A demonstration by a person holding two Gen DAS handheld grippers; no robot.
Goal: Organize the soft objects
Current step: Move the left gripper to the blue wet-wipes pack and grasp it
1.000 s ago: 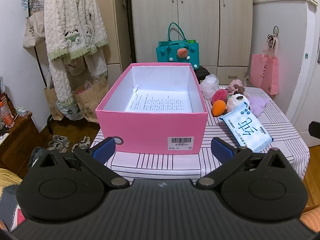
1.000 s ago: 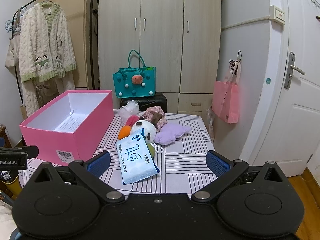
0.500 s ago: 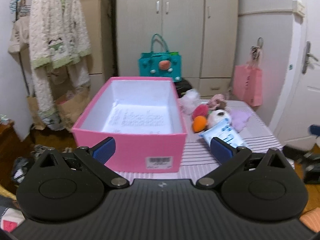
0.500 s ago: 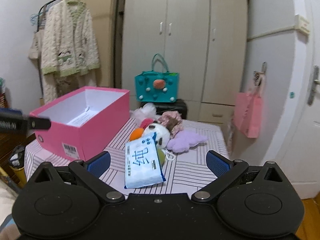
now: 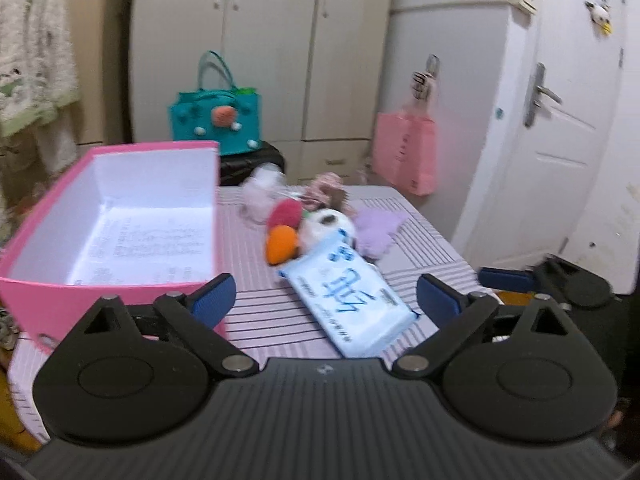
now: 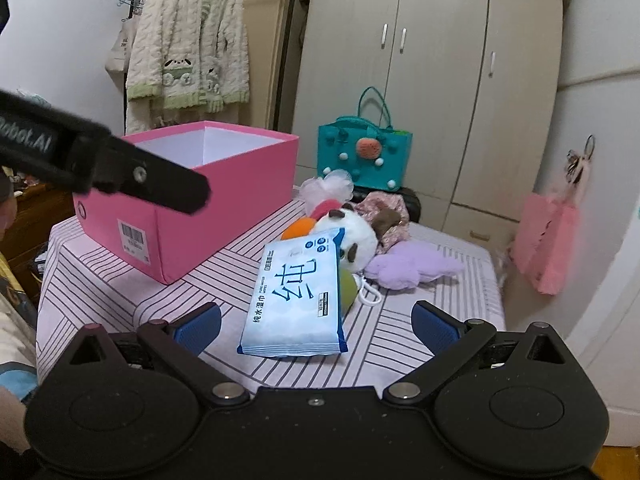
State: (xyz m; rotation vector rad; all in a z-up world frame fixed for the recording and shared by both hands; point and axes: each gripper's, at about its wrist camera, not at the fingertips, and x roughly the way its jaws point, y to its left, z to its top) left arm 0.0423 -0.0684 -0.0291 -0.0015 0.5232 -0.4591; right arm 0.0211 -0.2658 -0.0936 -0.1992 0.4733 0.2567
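A pink box (image 5: 40,304) (image 6: 224,208) stands open on the striped table (image 5: 424,256) (image 6: 100,280), with only a printed sheet inside. Beside it lies a blue wet-wipes pack (image 5: 348,300) (image 6: 296,296), leaning on a heap of soft things: a white plush (image 5: 324,228) (image 6: 356,240), an orange plush (image 5: 282,244), a purple plush (image 6: 408,266) and a floral cloth (image 6: 380,204). My left gripper (image 5: 324,296) hovers just short of the pack, its jaws closing with nothing pressed between them. My right gripper (image 6: 316,322) is open, just short of the pack's near end.
A teal felt bag (image 5: 216,120) (image 6: 364,156) sits behind the table, before a wardrobe. A pink bag (image 5: 404,156) (image 6: 548,248) hangs on the right near a white door (image 5: 560,140). A cream cardigan (image 6: 188,40) hangs at the left. The table's right edge lies beyond the purple plush.
The left view has swung right, from the pink box to the wipes pack, and its jaws stand slightly narrower. The right gripper has sunk toward the pack. The left gripper now crosses the right view.
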